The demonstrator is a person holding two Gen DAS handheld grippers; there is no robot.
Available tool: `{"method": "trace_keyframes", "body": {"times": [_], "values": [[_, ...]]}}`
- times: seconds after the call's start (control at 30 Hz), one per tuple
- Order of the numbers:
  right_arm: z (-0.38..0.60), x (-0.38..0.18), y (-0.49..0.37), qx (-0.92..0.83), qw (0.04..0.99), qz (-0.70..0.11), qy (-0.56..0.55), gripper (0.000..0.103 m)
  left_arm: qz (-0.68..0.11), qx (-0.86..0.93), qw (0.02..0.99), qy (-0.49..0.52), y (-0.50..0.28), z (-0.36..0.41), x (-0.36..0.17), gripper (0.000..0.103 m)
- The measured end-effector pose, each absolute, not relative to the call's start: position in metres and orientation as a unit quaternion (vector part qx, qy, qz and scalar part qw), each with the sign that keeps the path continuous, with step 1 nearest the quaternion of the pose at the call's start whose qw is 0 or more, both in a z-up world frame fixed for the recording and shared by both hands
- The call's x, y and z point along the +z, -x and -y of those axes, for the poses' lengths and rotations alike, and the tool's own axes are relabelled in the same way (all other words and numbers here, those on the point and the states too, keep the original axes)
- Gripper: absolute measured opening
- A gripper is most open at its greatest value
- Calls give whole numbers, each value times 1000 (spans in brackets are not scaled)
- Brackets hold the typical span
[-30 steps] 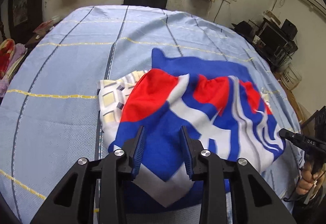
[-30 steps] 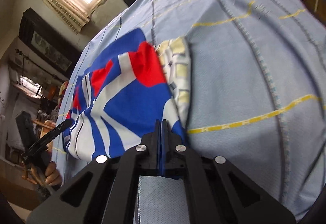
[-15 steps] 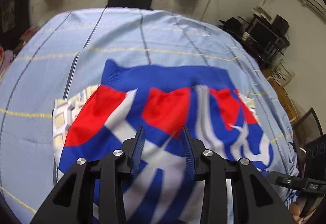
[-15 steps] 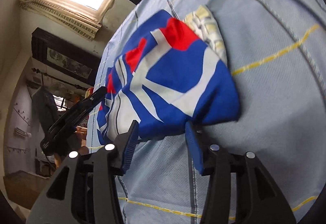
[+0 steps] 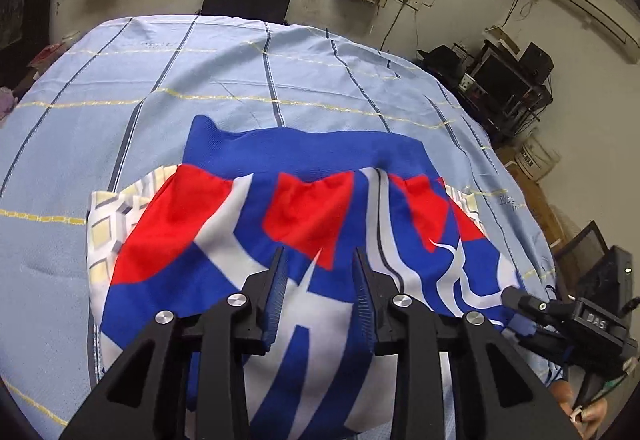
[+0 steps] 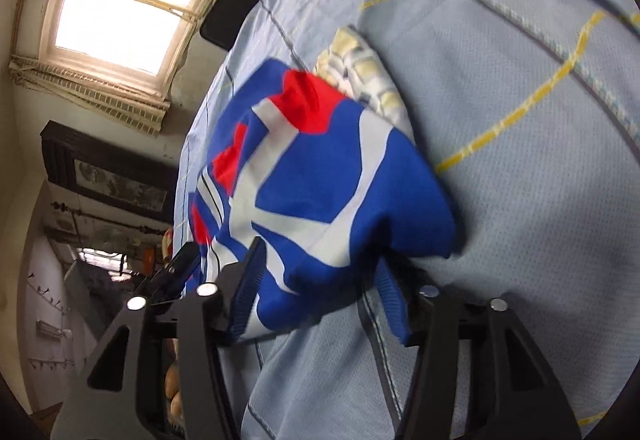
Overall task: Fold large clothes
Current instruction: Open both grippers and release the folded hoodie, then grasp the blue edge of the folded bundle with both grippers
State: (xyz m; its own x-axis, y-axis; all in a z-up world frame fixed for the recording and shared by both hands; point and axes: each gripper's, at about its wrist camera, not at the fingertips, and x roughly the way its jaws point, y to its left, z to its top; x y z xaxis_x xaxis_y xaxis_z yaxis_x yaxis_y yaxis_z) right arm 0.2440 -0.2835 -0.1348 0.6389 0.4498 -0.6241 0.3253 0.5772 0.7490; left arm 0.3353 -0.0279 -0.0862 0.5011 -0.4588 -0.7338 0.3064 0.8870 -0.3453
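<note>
Nearest, the right gripper (image 6: 320, 296) has just been opening; its jaws now stand apart around the near corner of the blue, red and white patterned garment (image 6: 320, 179), not pinching it; the left gripper (image 5: 320, 296) hovers part open over the garment's (image 5: 304, 240) middle, gripping nothing; beyond, the garment lies folded crosswise on the pale blue striped bedsheet (image 5: 200, 79), over a cream patterned cloth (image 5: 108, 215).

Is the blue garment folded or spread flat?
Folded. The garment lies doubled in a compact bundle on the sheet, its folded edge bulging near the right tongs.
</note>
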Motion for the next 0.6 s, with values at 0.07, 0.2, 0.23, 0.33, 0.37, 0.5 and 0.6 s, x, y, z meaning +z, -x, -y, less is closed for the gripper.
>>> {"method": "trace_keyframes", "body": {"times": [0.07,0.2,0.23,0.33,0.37,0.5,0.6], "values": [[280,-120,-244,30,807,-402,-432,48,-453,-227,858,80,-339,38,-88,33],[277,-123,-243,17,818,-400,-413,48,-463,-219,857,52,-344,56,-104,37],[280,-129,-243,14,812,-400,-424,48,-461,-218,859,43,-343,59,-106,37],[286,-139,-240,12,802,-395,-448,48,-455,-216,863,26,-339,61,-107,40],[288,-140,-240,12,799,-393,-455,48,-457,-216,862,30,-339,61,-106,39],[290,-146,-241,0,784,-389,-485,49,-442,-245,861,61,-330,55,-90,39],[289,-138,-245,-4,776,-392,-494,52,-442,-244,862,49,-329,61,-91,39]]}}
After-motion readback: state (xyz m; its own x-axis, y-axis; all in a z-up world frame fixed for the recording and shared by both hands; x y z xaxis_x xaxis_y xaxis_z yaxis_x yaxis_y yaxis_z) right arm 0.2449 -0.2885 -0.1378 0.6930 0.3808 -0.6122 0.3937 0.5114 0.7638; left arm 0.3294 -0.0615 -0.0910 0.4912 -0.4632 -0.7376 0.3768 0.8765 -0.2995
